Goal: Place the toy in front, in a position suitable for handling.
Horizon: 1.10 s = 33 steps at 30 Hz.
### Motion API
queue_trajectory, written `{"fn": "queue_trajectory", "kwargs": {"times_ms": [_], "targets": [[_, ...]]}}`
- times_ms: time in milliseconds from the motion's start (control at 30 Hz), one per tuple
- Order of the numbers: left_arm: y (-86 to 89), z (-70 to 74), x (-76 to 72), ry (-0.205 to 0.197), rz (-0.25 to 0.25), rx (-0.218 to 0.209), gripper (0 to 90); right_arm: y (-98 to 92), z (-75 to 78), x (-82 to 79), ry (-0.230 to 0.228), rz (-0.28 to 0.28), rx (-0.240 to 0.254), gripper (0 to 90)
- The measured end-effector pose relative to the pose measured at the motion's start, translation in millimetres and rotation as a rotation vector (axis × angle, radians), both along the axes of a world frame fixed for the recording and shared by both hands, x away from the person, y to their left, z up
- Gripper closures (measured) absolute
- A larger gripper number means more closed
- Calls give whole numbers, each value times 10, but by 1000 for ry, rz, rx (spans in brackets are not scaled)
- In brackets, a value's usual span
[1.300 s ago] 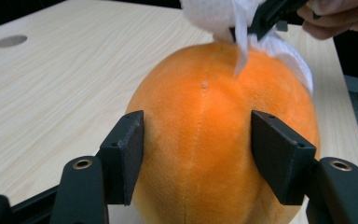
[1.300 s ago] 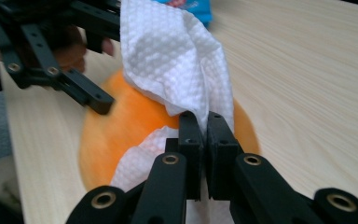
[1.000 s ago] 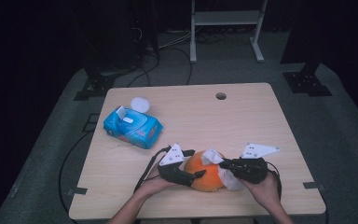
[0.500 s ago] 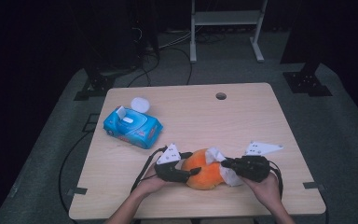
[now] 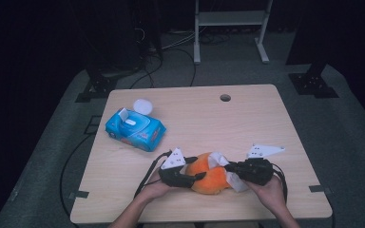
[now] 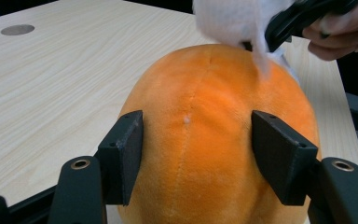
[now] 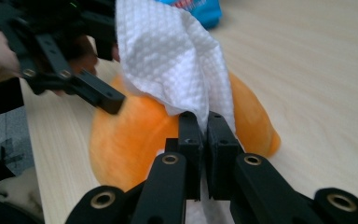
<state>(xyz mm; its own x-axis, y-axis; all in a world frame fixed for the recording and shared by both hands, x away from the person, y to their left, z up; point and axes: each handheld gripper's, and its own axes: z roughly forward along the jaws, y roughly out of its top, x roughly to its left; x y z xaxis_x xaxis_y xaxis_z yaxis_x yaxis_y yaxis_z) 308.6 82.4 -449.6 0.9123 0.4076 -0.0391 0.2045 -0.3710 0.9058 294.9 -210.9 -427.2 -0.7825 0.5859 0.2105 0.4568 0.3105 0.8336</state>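
An orange plush toy (image 5: 209, 179) lies on the wooden table (image 5: 247, 123) near its front edge. My left gripper (image 5: 197, 176) comes at it from the left. Its two pads (image 6: 123, 154) press on the sides of the plush toy (image 6: 205, 116), and the jaws have just been closing with the toy between them. My right gripper (image 5: 230, 170) comes in from the right, shut on a white wipe (image 7: 168, 56). The wipe drapes over the top of the plush toy (image 7: 126, 140). The left gripper (image 7: 98, 98) shows beyond it in the right gripper view.
A blue pack of wipes (image 5: 135, 129) lies at the table's left with its flap up. A small white round lid (image 5: 142, 105) sits just behind it. A cable hole (image 5: 225, 98) is near the far edge. Stands and cables crowd the floor behind the table.
The left gripper's jaws have narrowed onto the plush toy. Both hands have stayed where they were, and the wipe is still in the right gripper.
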Motion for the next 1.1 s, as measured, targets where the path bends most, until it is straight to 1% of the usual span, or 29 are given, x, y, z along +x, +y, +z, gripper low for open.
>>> {"fn": "queue_trajectory", "kwargs": {"times_ms": [67, 100, 133, 200, 233, 267, 300, 367, 400, 467, 500, 533, 567, 633, 667, 700, 733, 767, 833, 867, 900, 933, 967, 1033, 1067, 1100], "targets": [[-10, 4, -5, -1, -1, 2, 358, -40, -21, 21, 11, -23, -15, 854], [-14, 6, -9, -4, -4, -2, 357, -53, -8, 16, 8, -28, -8, 854], [-18, 7, -18, -5, -10, -1, 356, -52, 19, 1, -4, -28, 4, 854], [-36, 11, -35, -12, -15, 1, 356, -21, 90, -34, -34, -3, 38, 854], [-50, 13, -50, -17, -18, 4, 357, 6, 120, -49, -52, 12, 45, 854], [-63, 15, -64, -25, -19, 9, 357, 33, 138, -56, -62, 19, 34, 854], [-69, 18, -71, -33, -21, 17, 357, 48, 133, -51, -60, 25, 21, 854], [-74, 15, -77, -32, -19, 16, 357, 36, 64, -22, -31, 18, 12, 854], [-77, 12, -78, -32, -18, 14, 357, 17, 27, -4, -13, 8, 4, 854], [-80, 13, -81, -32, -20, 15, 357, -30, -11, 18, -3, -18, -26, 854], [-82, 16, -82, -32, -22, 16, 357, -50, -15, 22, 4, -27, -23, 855], [-83, 17, -84, -29, -24, 16, 357, -57, -1, 15, 1, -31, -17, 854], [-84, 19, -86, -31, -29, 18, 357, -49, 28, 0, -16, -27, -9, 854], [-96, 20, -96, -35, -33, 21, 357, 2, 103, -41, -49, 5, 33, 853], [-102, 20, -101, -39, -35, 23, 357, 43, 134, -61, -64, 17, 33, 852], [-106, 20, -105, -43, -38, 26, 357, 82, 146, -74, -79, 32, 19, 851], [-107, 18, -108, -43, -38, 25, 357, 111, 136, -79, -84, 38, 1, 851], [-108, 16, -109, -42, -37, 23, 357, 118, 110, -73, -78, 37, -12, 852], [-120, 16, -115, -35, -37, 20, 357, 77, 60, -37, -48, 27, -11, 853], [-133, 19, -126, -36, -40, 22, 357, 51, 52, -21, -36, 15, -21, 853], [-146, 21, -136, -40, -42, 22, 357, 24, 56, -17, -37, -4, -33, 853], [-154, 23, -145, -41, -47, 23, 357, 5, 73, -23, -37, -21, -32, 853], [-160, 27, -153, -43, -53, 26, 357, -2, 99, -36, -52, -22, -23, 853], [-183, 27, -169, -49, -59, 26, 356, 30, 164, -77, -82, 6, 17, 852], [-195, 24, -176, -49, -60, 24, 356, 66, 185, -95, -93, 20, 18, 852], [-203, 22, -179, -52, -60, 25, 354, 109, 190, -105, -102, 31, 1, 852]]}}
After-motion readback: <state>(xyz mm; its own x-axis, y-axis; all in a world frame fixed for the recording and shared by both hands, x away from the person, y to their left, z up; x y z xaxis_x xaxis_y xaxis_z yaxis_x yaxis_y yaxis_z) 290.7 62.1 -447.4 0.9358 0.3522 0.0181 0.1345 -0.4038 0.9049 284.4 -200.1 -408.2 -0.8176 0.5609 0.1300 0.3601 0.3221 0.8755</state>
